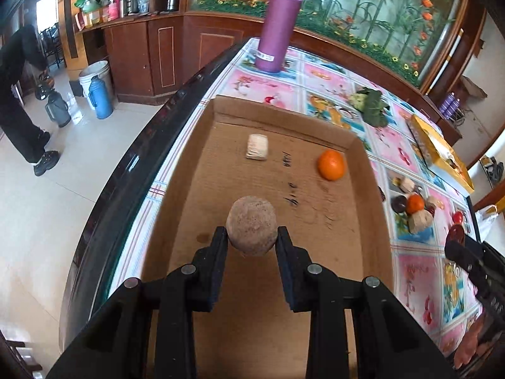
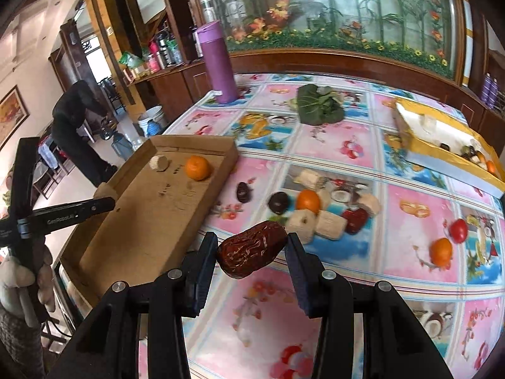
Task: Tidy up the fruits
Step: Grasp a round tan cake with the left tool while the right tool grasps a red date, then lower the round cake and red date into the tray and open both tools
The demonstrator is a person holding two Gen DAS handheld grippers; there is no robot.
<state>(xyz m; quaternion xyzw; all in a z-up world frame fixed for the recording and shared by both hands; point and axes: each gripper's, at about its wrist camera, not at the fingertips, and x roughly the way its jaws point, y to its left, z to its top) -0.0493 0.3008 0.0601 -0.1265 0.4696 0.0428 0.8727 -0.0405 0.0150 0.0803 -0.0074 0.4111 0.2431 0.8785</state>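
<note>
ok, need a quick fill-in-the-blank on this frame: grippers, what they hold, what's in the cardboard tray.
1. The left gripper is shut on a round ____ fruit.
2. The right gripper holds a wrinkled dark red ____.
3. In the cardboard tray lie a pale chunk and one ____.
4. A tall ____ bottle stands beyond the tray.

Missing: brown; date; orange; purple

A lived-in home dining room — a table point(image 2: 347, 145) under a fruit-print cloth, dark wooden cabinets point(image 1: 151, 53) crowded with flasks, a mural of bamboo and flowers point(image 2: 331, 15), thermos jugs point(image 1: 99, 98) on tiled floor.
</note>
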